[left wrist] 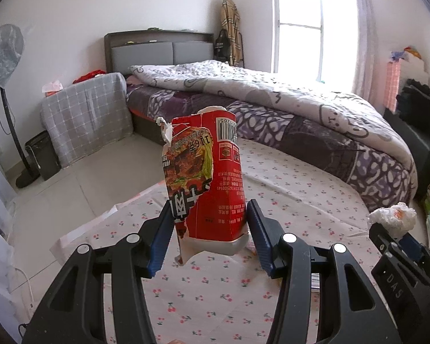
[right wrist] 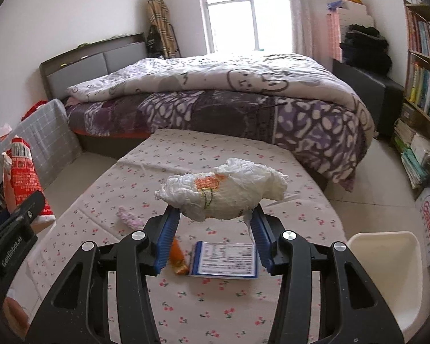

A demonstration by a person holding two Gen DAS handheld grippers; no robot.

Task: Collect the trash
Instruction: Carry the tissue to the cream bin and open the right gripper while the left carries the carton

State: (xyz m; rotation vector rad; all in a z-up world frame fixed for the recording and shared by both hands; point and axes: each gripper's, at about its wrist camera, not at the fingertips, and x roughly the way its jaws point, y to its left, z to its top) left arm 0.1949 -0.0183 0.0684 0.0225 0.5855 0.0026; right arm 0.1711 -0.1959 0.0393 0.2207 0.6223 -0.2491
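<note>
**Red Carton and White Wrapper Held Above the Cherry-Print Cloth**

Red cardboard, torn along one edge and printed with a noodle picture and a barcode, is clamped between the blue pads of the left gripper. This torn noodle carton is held upright and lifted clear of the table, which is covered with a pale cloth printed with small cherries. The fingers are set at a middling width, pressed against the carton's lower sides.

A crumpled white plastic wrapper with an orange label is gripped by the right gripper, whose pads are closed against the wrapper's underside at both ends. The wrapper is carried above the tabletop, not touching it.

On the cloth beneath the right gripper, a blue-edged printed packet is seen lying flat, with an orange wrapper just beside it on the left. A small pinkish crumpled scrap is seen farther left. A white bin is seen at the table's right edge. A bed with a rumpled quilt is seen beyond the table.
</note>
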